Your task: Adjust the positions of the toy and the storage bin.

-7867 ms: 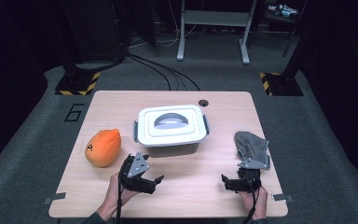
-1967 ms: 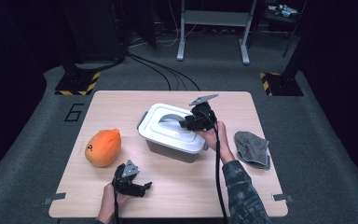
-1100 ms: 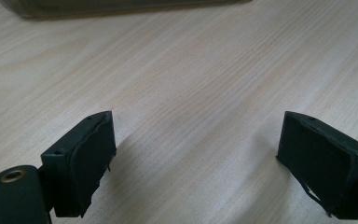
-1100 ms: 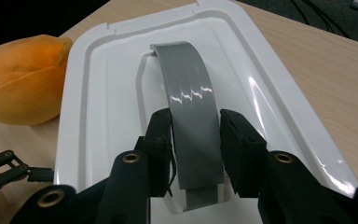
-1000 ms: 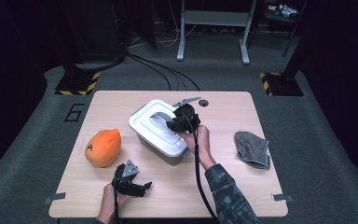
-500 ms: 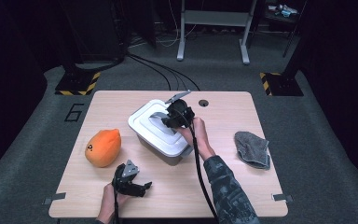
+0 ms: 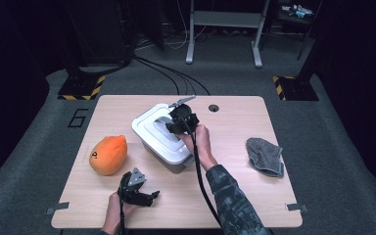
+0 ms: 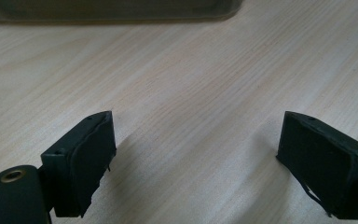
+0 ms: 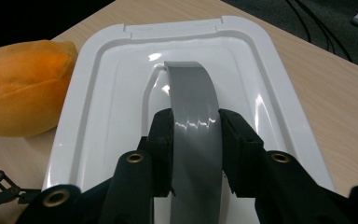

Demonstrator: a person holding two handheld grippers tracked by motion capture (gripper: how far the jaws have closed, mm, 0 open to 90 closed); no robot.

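A white lid (image 7: pixel 152 131) with a grey arched handle (image 9: pixel 193 116) covers a box (image 7: pixel 177 163) that stands turned at an angle in the middle of the table. My right gripper (image 7: pixel 177 122) is shut on that handle, its pads pressing both sides of the grey band (image 9: pixel 196 140). Whether the lid is lifted off the box I cannot tell. My left gripper (image 7: pixel 144 195) rests near the table's front edge, open, with only bare wood between its fingers (image 8: pixel 196 158). The box's lower edge (image 8: pixel 112 9) lies ahead of it.
An orange plush fruit (image 7: pixel 108 154) lies left of the box, close to the lid's edge (image 9: pixel 23 88). A crumpled grey cloth (image 7: pixel 265 156) sits at the right. A round cable hole (image 7: pixel 213 107) is near the wooden table's (image 7: pixel 235 196) back edge.
My right gripper has moved a little to the left and away, still holding the handle, and the lid has shifted with it. The left gripper has stayed where it was.
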